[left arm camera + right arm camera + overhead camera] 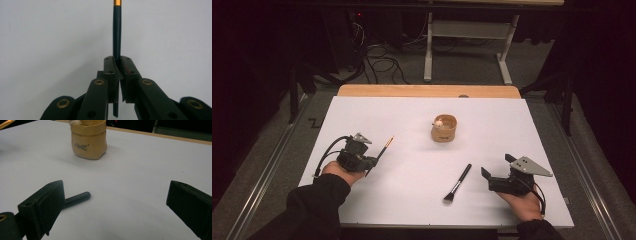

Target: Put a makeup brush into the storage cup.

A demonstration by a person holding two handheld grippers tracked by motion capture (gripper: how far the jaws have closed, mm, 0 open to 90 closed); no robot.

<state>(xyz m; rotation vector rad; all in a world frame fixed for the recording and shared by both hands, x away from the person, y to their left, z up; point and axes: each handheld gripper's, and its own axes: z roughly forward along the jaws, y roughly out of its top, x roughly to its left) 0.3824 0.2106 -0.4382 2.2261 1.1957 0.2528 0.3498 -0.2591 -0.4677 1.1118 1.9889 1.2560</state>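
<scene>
- Two brushes: a slim dark brush (381, 152) with a gold band, and a black makeup brush (458, 183).
- One tan pouch (444, 128).
- Two grippers: left gripper (373, 163), right gripper (484, 173).

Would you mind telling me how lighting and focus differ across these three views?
High view: white table top brightly lit, surroundings dark. Left gripper view: slim dark pencil-like stick with gold band sharp, background evenly grey. Right gripper view: tan fabric pot casts a soft shadow; near claw slightly blurred.

Left hand-held gripper (373, 162) clamped shut, right hand-held gripper (496, 166) spread wide
</scene>
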